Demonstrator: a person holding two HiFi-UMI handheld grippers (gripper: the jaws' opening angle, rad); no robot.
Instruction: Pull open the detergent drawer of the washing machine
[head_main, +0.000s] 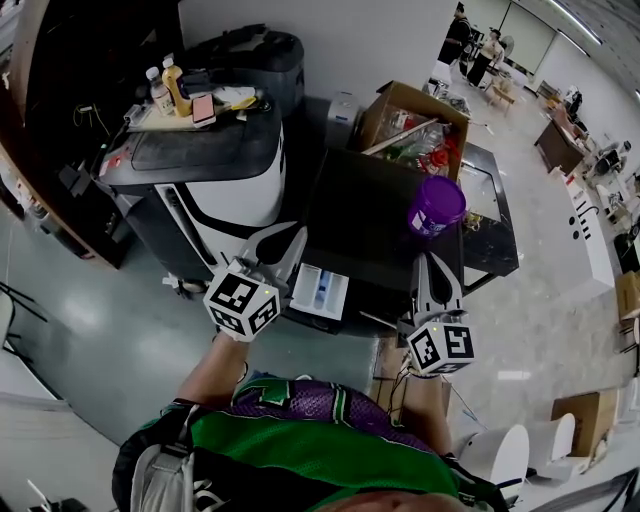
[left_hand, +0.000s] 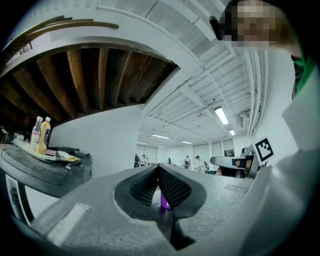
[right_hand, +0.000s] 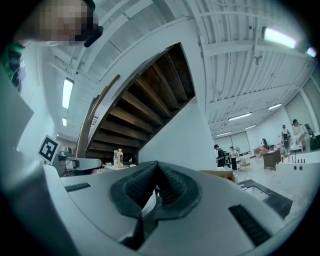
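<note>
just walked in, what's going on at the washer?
A person stands at a dark washing machine with a gripper in each hand. The left gripper and right gripper are both shut and empty. Between them, the white detergent drawer looks pulled out. Neither gripper grips it. A purple container sits on top.

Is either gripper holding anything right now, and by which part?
Nothing is held. The left gripper and the right gripper both have their jaws together, with nothing between them.
</note>
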